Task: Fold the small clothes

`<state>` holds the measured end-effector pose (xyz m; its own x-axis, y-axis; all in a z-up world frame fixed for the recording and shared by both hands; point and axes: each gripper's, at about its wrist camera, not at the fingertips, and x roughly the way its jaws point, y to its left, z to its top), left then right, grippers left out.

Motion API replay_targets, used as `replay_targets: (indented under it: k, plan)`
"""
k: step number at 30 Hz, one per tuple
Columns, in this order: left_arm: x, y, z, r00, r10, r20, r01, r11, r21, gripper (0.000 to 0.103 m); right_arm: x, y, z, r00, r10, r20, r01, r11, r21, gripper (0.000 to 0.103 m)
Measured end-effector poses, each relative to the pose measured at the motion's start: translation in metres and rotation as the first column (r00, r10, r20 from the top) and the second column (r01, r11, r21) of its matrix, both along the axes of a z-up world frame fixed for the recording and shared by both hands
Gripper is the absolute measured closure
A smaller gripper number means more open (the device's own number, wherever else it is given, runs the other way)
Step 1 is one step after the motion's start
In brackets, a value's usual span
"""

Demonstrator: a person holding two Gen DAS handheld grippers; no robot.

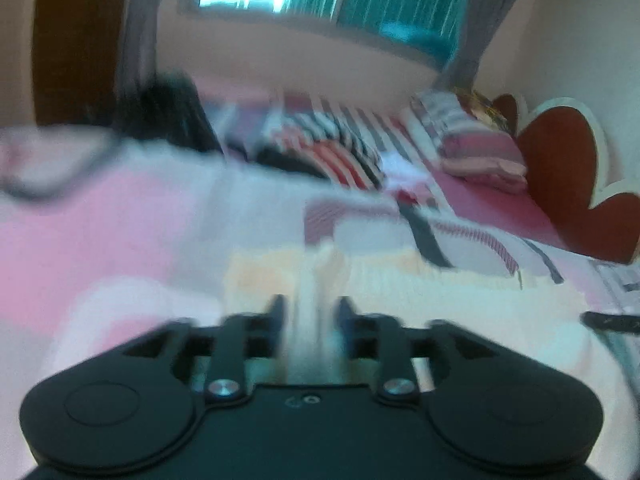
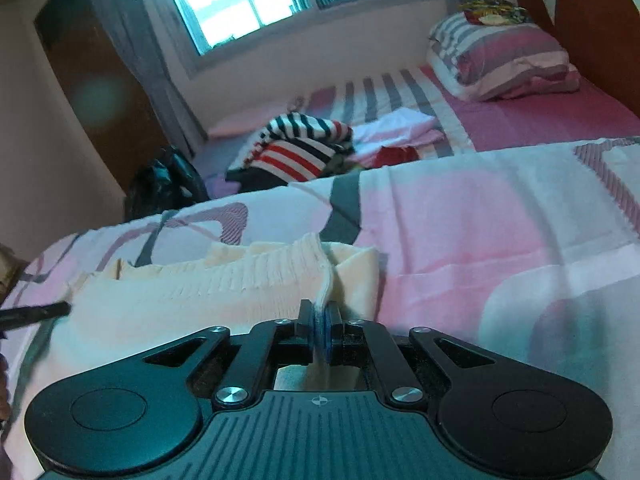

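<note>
We are pinching a cream ribbed knit garment (image 2: 224,292) at two points as it is lying on the pink-and-white patterned bedspread (image 2: 460,220) of a bed. In the right wrist view, our right hand-held gripper (image 2: 319,320) is pressing its blue pads (image 2: 326,334) together on a raised fold of the knit near its ribbed edge, the cloth standing up in a thin ridge between the fingers. In the blurred left wrist view, our left hand-held gripper (image 1: 308,308) is showing a strip of the same cream garment (image 1: 420,300) running up between its fingers; the jaws are looking narrowed on it, though the blur is keeping us from seeing the contact clearly. The tip of the other gripper is appearing as a dark sliver at the edge of each view. Farther up the bed, a pile of striped clothes (image 2: 298,148) is sitting beside white folded pieces (image 2: 396,126), with a striped pillow (image 2: 504,60) resting near the red headboard (image 2: 588,12), under a bright window (image 2: 240,0)
</note>
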<state>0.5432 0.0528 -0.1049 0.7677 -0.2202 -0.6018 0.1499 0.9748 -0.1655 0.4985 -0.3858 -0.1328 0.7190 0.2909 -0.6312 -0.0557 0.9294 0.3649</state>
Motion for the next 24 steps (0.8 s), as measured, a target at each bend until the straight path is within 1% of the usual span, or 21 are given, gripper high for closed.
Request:
replay_targets:
  k: [1,2,3,5,7,8,9,11,12,13,15,17,18,20,21,23,24]
  plan:
    - [-0.009,-0.007,0.009,0.997,-0.028,0.065,0.026,0.999,0.033,0.045,-0.006,0.002,0.009,0.999,-0.020,0.028,0.021,1.000,-0.020,0.070]
    - [-0.017,-0.018,0.015,0.992,-0.071,0.102,0.066,0.997,0.043,0.041,-0.013,0.006,0.017,0.996,-0.018,0.086,0.019,1.000,-0.021,0.053]
    - [-0.016,-0.031,0.016,0.990,-0.112,0.091,0.108,0.993,0.043,0.038,-0.015,0.013,0.021,0.993,0.008,0.115,-0.007,1.000,-0.009,0.050]
    - [-0.013,-0.064,0.011,0.980,-0.192,0.048,0.189,0.980,0.058,0.040,-0.010,0.040,0.023,0.992,0.081,0.099,-0.079,0.997,-0.019,0.050]
    - [-0.013,-0.097,0.004,0.962,-0.271,0.015,0.269,0.960,0.071,0.040,-0.004,0.078,0.019,0.983,0.169,0.076,-0.165,0.985,-0.049,0.050]
    - [-0.015,-0.112,-0.001,0.954,-0.300,-0.001,0.299,0.950,0.091,0.040,-0.002,0.094,0.016,0.975,0.213,0.064,-0.209,0.976,-0.068,0.050]
    - [-0.019,-0.118,-0.006,0.952,-0.305,-0.009,0.304,0.946,0.112,0.040,-0.002,0.110,0.013,0.968,0.245,0.051,-0.238,0.965,-0.111,0.050]
    - [-0.020,-0.115,-0.017,0.955,-0.292,-0.043,0.295,0.948,0.121,0.040,-0.006,0.123,0.007,0.966,0.255,0.051,-0.241,0.951,-0.193,0.050]
    - [-0.021,-0.106,-0.023,0.959,-0.277,-0.052,0.282,0.951,0.129,0.039,-0.008,0.120,0.005,0.965,0.256,0.057,-0.240,0.949,-0.206,0.050]
    - [-0.024,-0.095,-0.026,0.962,-0.269,-0.043,0.272,0.952,0.138,0.039,-0.010,0.113,0.004,0.968,0.244,0.058,-0.227,0.949,-0.217,0.050]
    - [-0.031,-0.064,-0.028,0.971,-0.236,-0.034,0.239,0.963,0.125,0.038,-0.014,0.086,0.003,0.984,0.170,0.051,-0.152,0.957,-0.248,0.050]
    - [-0.032,-0.044,-0.024,0.979,-0.202,-0.030,0.204,0.973,0.112,0.041,-0.017,0.063,0.000,0.994,0.106,0.040,-0.092,0.961,-0.262,0.051]
    - [-0.032,-0.039,-0.021,0.982,-0.187,-0.035,0.190,0.977,0.097,0.044,-0.018,0.056,0.000,0.995,0.094,0.034,-0.082,0.966,-0.244,0.051]
    - [-0.037,-0.045,-0.010,0.987,-0.156,-0.024,0.158,0.983,0.096,0.043,-0.019,0.056,0.009,0.997,0.064,0.034,-0.055,0.977,-0.208,0.051]
    - [-0.039,-0.052,-0.004,0.987,-0.158,-0.010,0.159,0.983,0.091,0.042,-0.025,0.062,0.017,0.996,0.068,0.062,-0.054,0.977,-0.204,0.051]
    - [-0.044,-0.068,0.002,0.982,-0.186,0.002,0.186,0.981,0.054,0.040,-0.040,0.082,0.027,0.986,0.124,0.108,-0.104,0.980,-0.173,0.051]
    - [-0.046,-0.078,0.001,0.980,-0.199,-0.007,0.200,0.979,0.049,0.039,-0.045,0.096,0.029,0.981,0.164,0.105,-0.145,0.975,-0.171,0.051]
